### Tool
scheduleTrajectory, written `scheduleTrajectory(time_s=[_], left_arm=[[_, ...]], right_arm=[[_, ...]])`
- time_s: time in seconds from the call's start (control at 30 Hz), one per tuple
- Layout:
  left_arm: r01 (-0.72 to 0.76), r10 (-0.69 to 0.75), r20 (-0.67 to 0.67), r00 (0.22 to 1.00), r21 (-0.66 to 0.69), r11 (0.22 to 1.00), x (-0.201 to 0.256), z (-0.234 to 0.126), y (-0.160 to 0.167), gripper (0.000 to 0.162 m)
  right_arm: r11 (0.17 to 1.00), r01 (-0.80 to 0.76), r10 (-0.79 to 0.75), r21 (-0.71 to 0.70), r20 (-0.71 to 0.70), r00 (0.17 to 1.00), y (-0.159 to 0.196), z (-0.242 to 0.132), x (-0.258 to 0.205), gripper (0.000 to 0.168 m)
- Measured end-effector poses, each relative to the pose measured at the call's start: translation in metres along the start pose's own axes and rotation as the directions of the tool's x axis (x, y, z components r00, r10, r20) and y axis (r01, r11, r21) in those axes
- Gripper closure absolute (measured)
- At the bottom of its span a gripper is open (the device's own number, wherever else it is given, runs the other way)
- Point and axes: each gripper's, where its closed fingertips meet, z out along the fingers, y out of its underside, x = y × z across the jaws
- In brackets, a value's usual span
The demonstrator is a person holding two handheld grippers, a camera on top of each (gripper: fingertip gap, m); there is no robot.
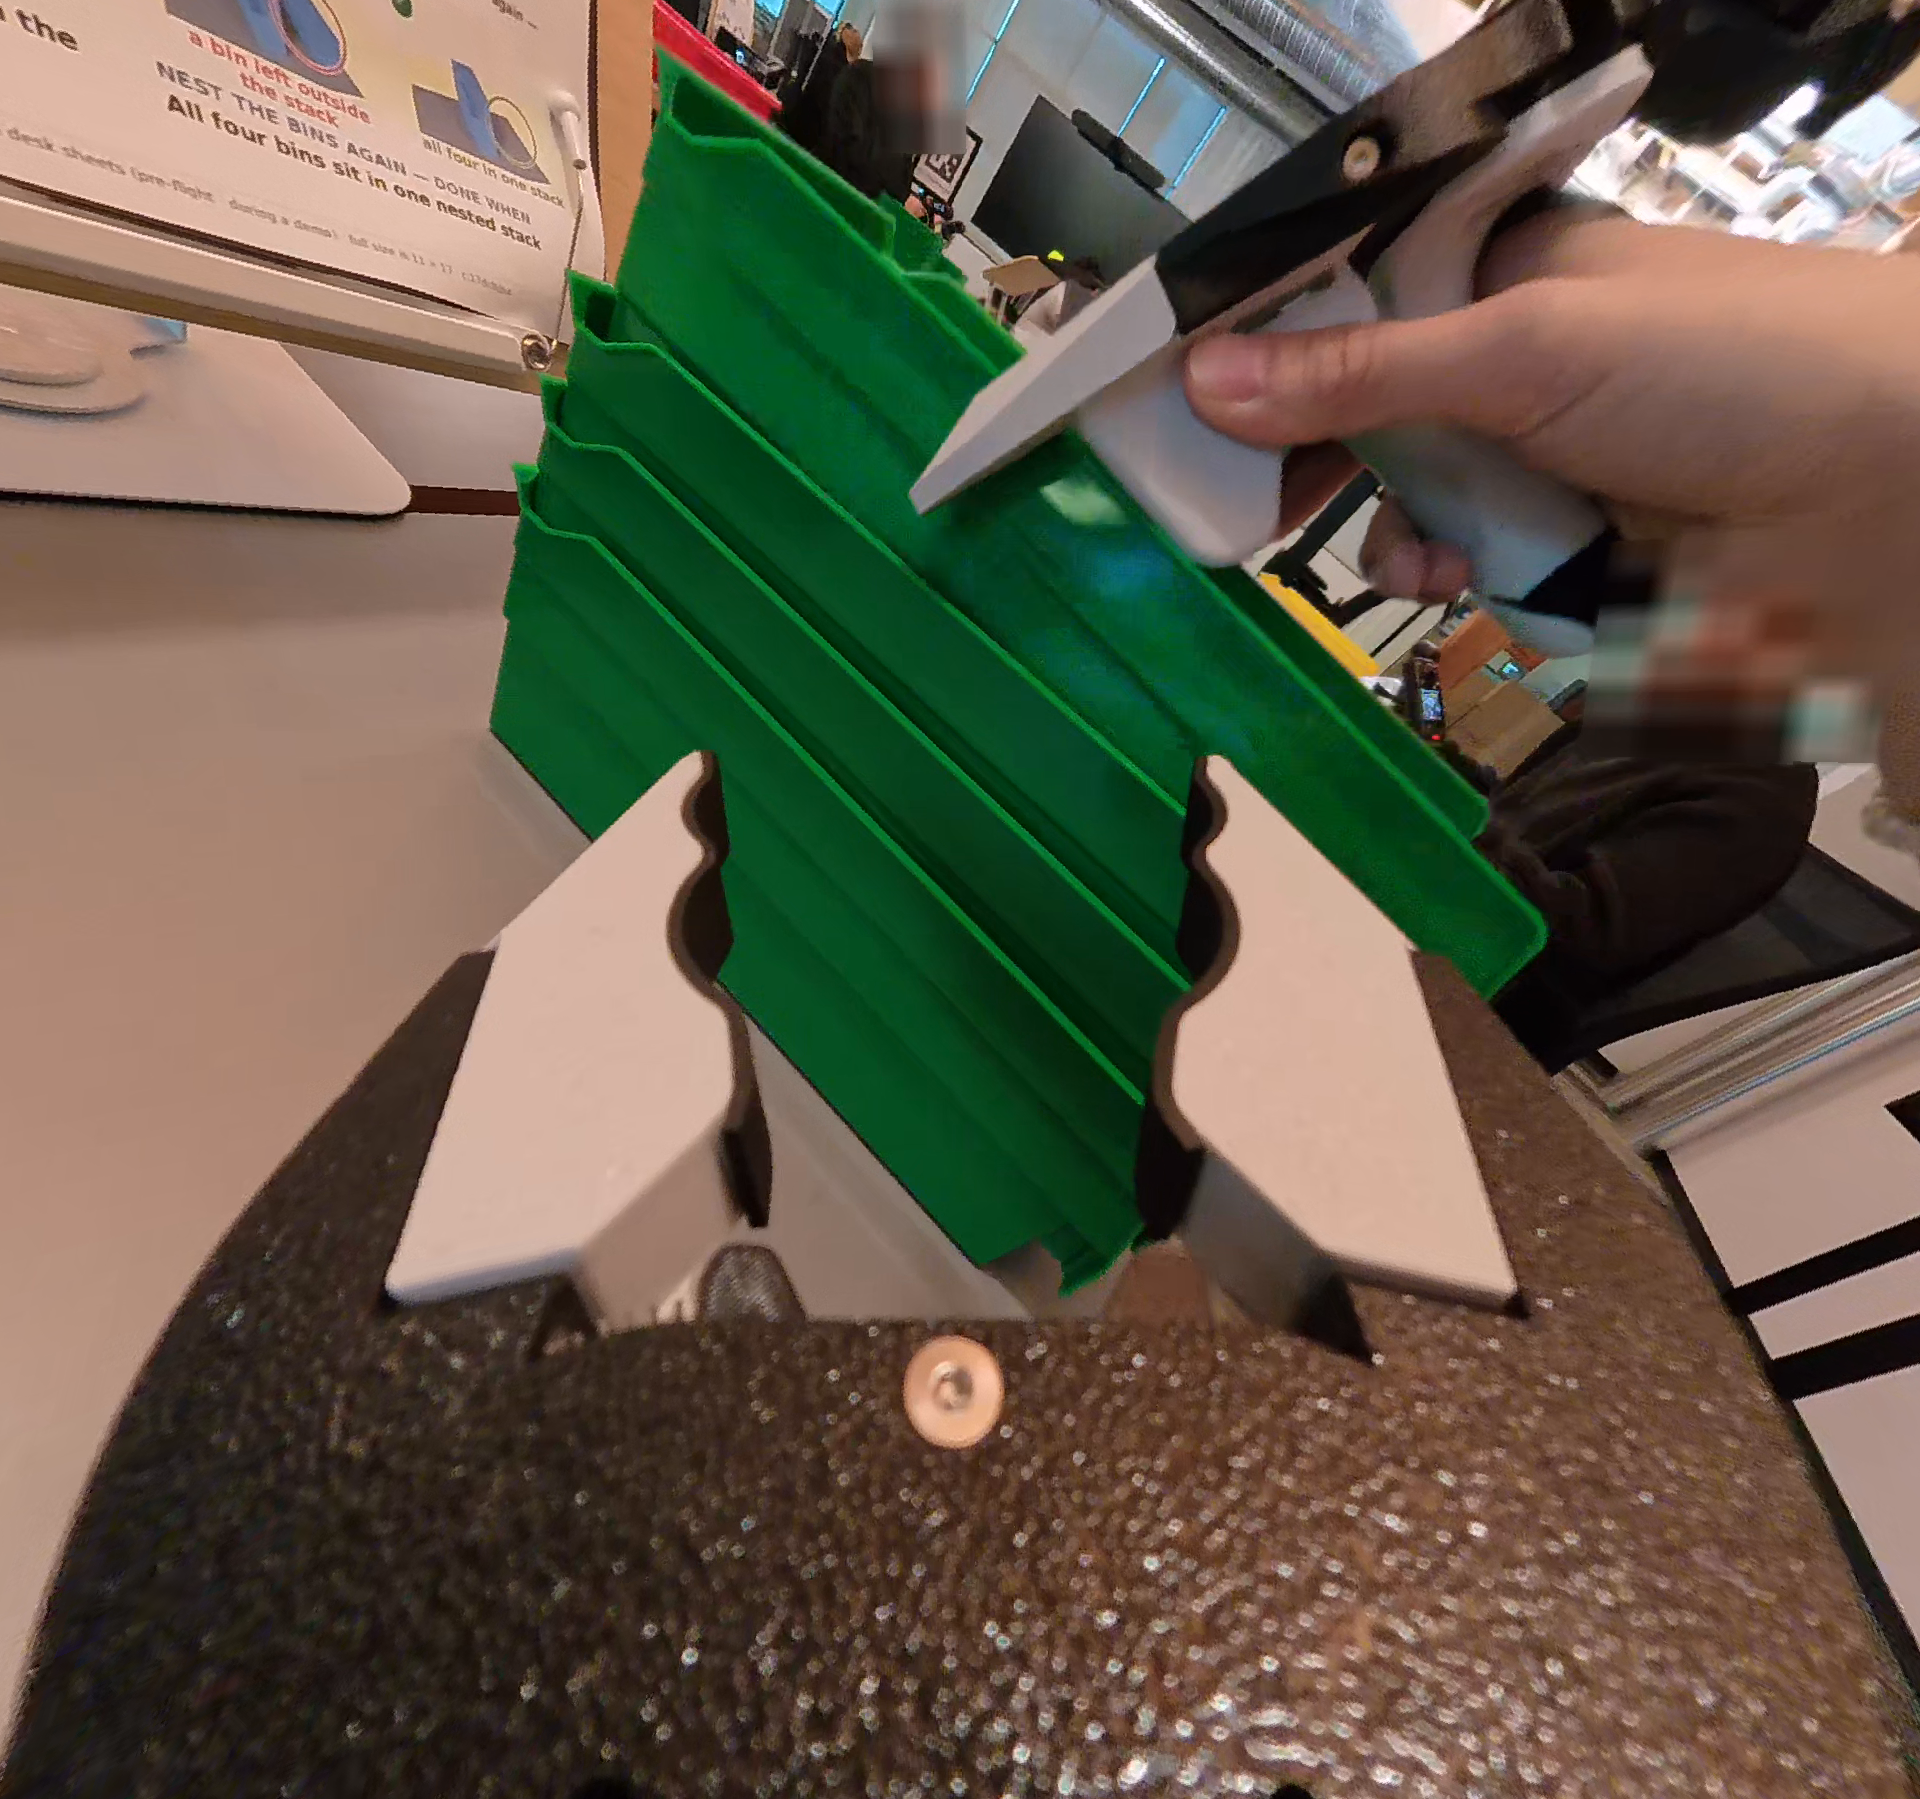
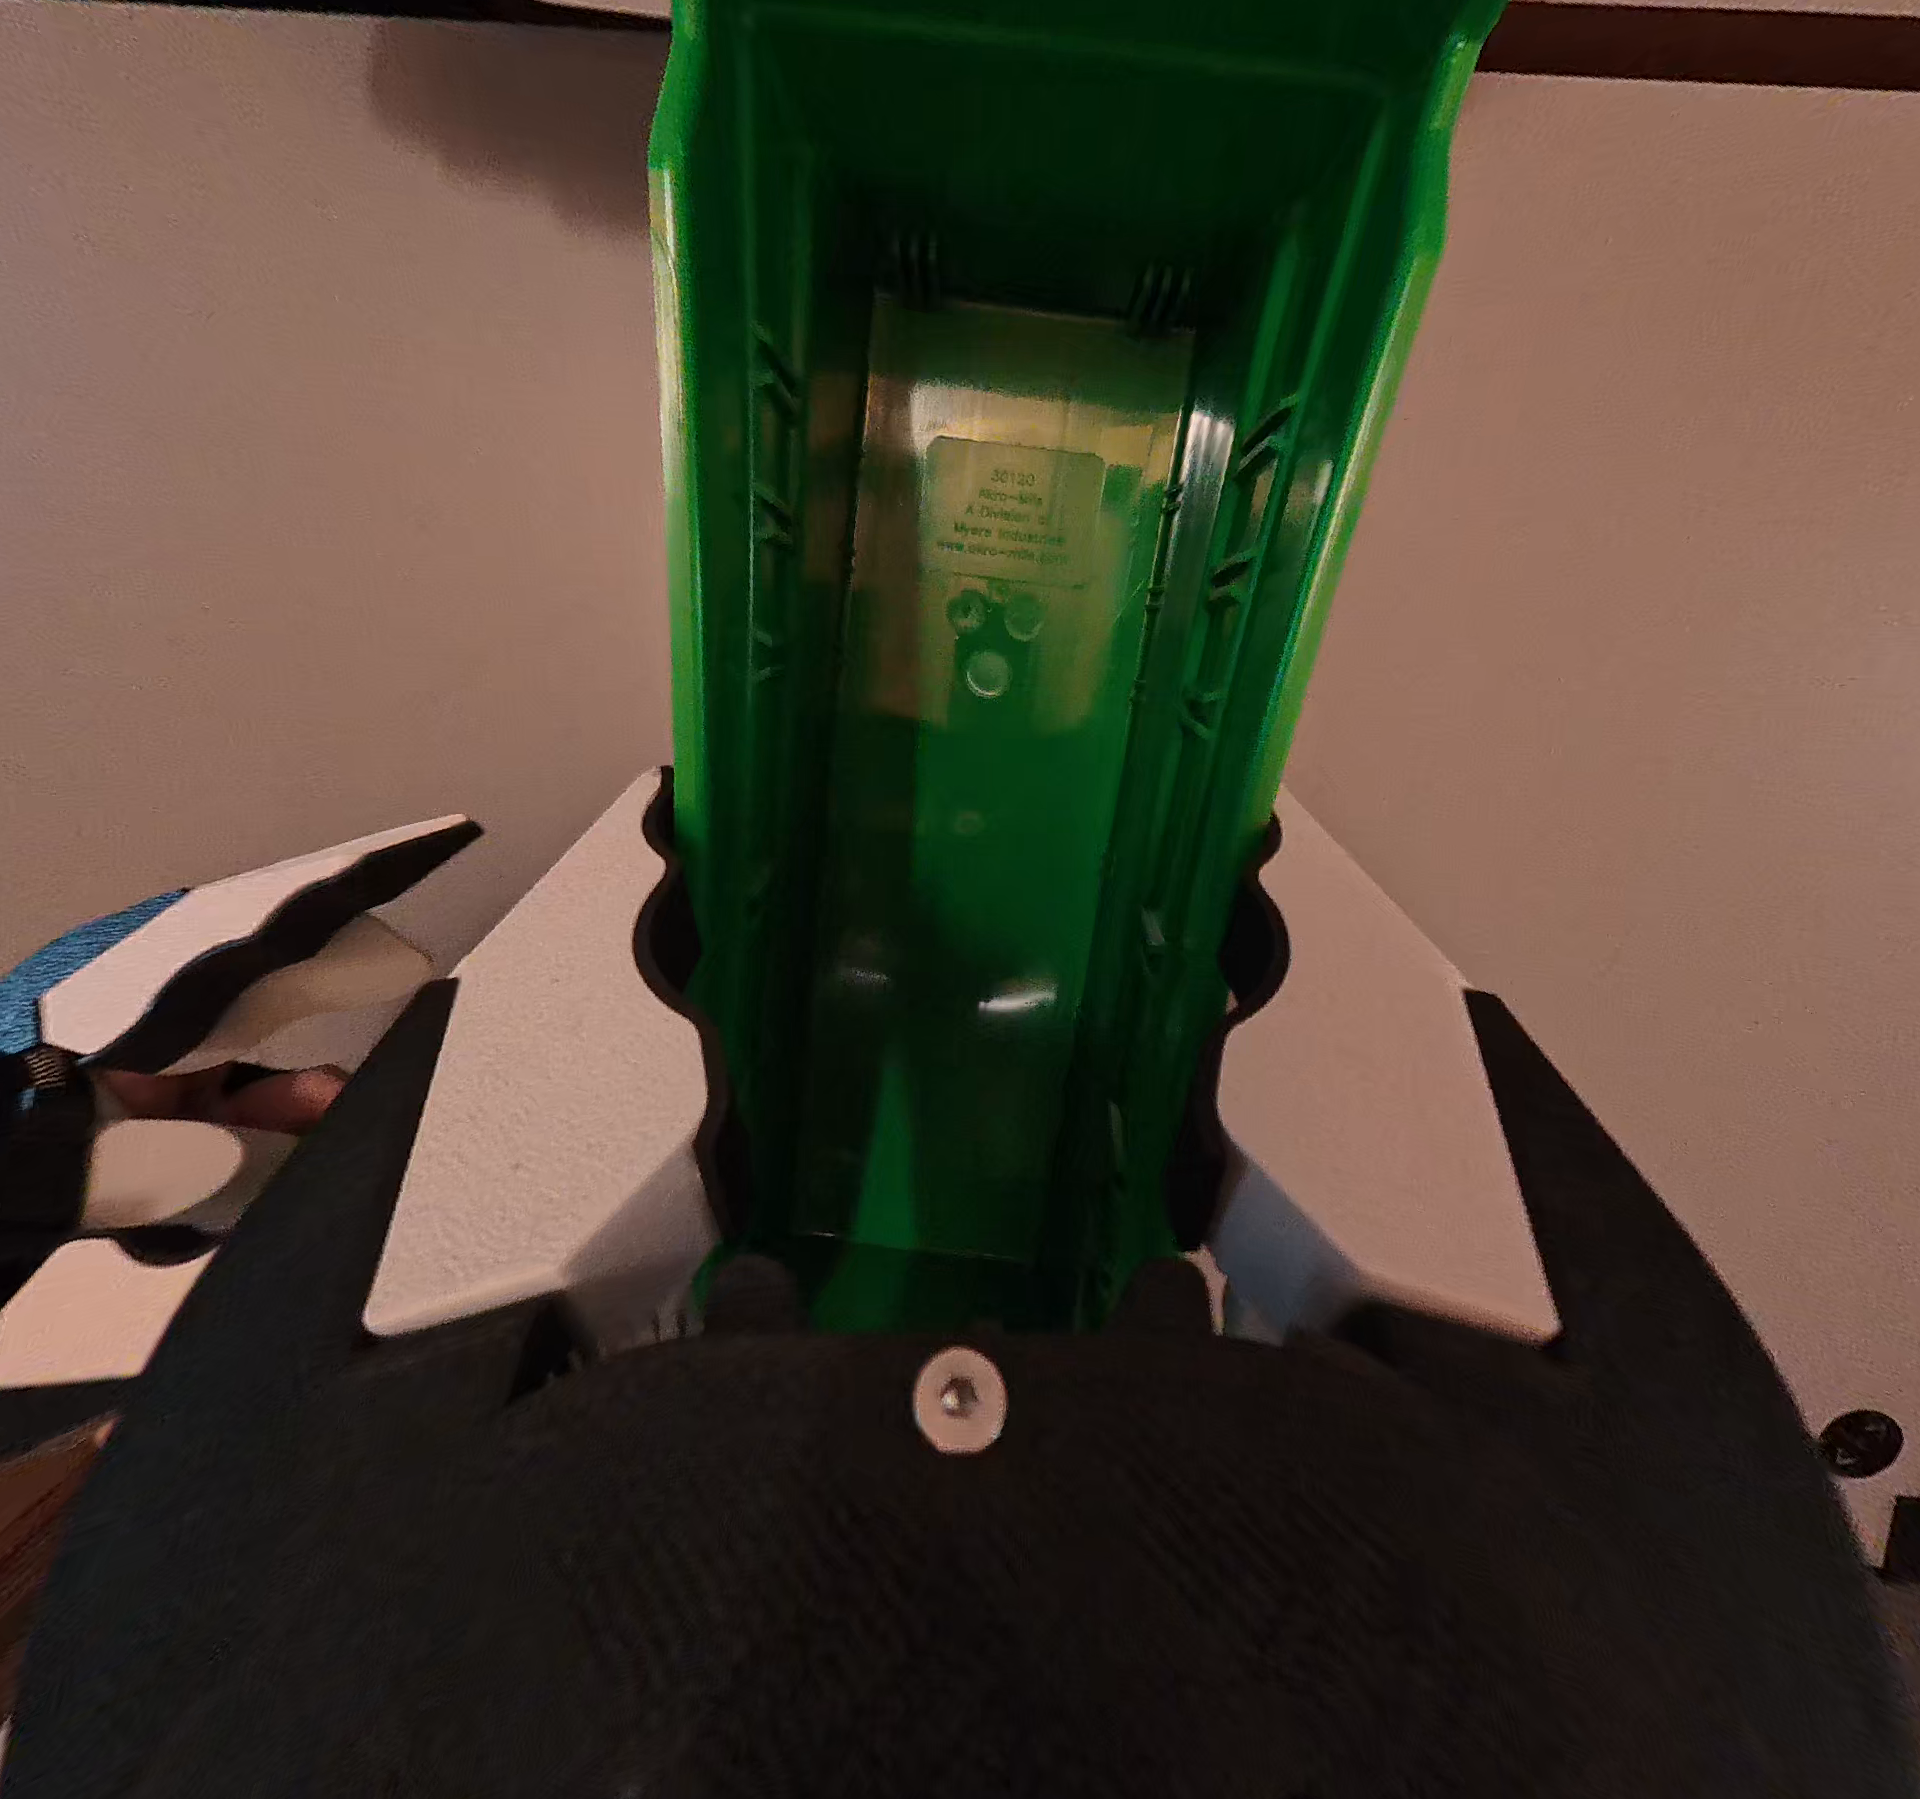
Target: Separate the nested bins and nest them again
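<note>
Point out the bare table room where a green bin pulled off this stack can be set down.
Free: the grey tabletop left of the nested green bins, up to the white stand base. In the right wrist view, bare table flanks the top bin on both sides. Crowded: right of the stack, around the right gripper.

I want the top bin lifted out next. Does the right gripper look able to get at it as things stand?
Probably yes: the right gripper already has its fingers closed on both side walls of the top bin, and nothing stands between them. The left gripper clamps the green stack lower down.
</note>
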Motion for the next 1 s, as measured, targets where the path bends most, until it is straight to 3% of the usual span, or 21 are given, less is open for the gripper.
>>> scheduleTrajectory(time_s=[0.43,0.73,0.9,1.0], left_arm=[[0.009,-0.009,-0.004,1.0,-0.01,1.0,0.001,0.0,0.001,0.075],[-0.014,0.015,0.028,0.999,-0.025,1.0,-0.003,0.003,0.006,0.074],[-0.118,0.112,0.148,0.983,0.028,0.993,-0.014,-0.007,-0.007,0.07],[-0.244,0.225,0.275,0.935,0.036,0.969,-0.023,-0.017,-0.016,0.062]], right_arm=[[0.999,0.049,-0.05,0.009,0.084,0.995,0.006,0.006,-0.007,0.044],[0.969,0.162,-0.193,0.185,0.166,0.967,-0.005,-0.044,-0.024,0.036],[0.88,0.242,-0.293,0.408,0.067,0.954,-0.014,-0.091,-0.005,0.04],[0.777,0.315,-0.284,0.544,-0.143,0.948,-0.018,-0.116,0.036,0.041]])
